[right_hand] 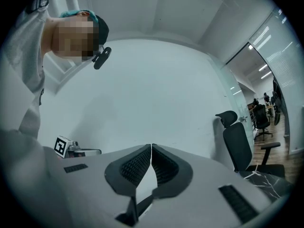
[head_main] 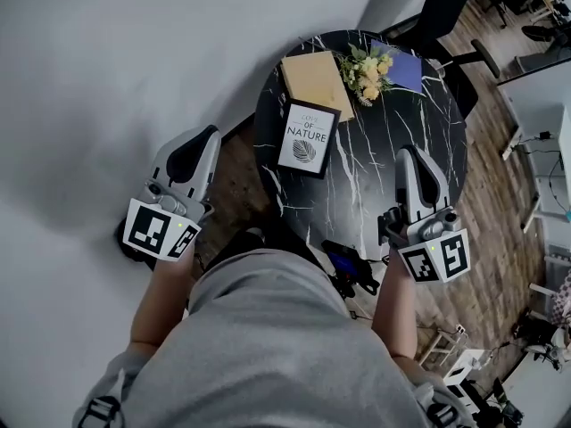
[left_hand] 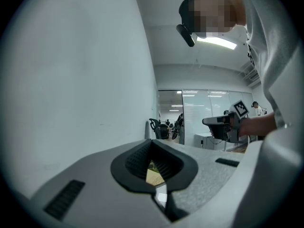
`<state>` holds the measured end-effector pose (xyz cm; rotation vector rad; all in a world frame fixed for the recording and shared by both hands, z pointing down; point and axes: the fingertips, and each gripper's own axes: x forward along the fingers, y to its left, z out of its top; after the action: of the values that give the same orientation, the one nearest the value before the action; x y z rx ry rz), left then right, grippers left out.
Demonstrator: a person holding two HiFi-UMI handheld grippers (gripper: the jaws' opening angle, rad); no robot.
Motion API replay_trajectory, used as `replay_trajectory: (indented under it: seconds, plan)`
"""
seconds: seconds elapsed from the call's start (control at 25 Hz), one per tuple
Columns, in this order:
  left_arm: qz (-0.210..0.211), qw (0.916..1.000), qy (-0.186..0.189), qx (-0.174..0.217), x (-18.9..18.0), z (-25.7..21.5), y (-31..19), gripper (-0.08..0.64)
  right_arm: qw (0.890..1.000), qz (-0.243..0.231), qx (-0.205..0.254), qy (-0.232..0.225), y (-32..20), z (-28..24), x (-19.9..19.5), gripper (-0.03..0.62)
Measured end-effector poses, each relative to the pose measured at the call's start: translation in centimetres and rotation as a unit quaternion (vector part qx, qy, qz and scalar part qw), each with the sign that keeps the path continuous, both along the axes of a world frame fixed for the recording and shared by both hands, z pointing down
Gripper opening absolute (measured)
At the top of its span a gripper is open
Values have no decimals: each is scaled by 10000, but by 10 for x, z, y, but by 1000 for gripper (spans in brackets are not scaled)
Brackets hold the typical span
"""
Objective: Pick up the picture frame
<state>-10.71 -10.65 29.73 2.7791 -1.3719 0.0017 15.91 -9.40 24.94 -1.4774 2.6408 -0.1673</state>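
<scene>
Black marbled round table (head_main: 375, 194), head view: picture frame (head_main: 308, 138) appears to lie flat at its 9 o'clock side. Probably light, stiff, with a slick, breakable front; take it by a border edge. Only the gripper views show left gripper (left_hand: 152, 141) and right gripper (right_hand: 151, 146) jaws pressed together, empty.

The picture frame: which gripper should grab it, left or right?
Probably left. The picture frame lies on the left side of the round table, and the left gripper is beside that edge. The right gripper is over the far side. Both have their jaws shut, so either must open first.
</scene>
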Motion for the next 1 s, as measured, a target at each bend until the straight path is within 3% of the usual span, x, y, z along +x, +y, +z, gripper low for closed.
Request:
replay_trajectory:
  seconds: [0.6,1.0]
  plan:
    - [-280,9994,-168,-64,37,9,-46,6,9986,-447,-239,-159,-56,23,35,28]
    - [-420,9985,-301,-195,43,18,-55,6,9963,-643,-479,-312,-70,46,36,28]
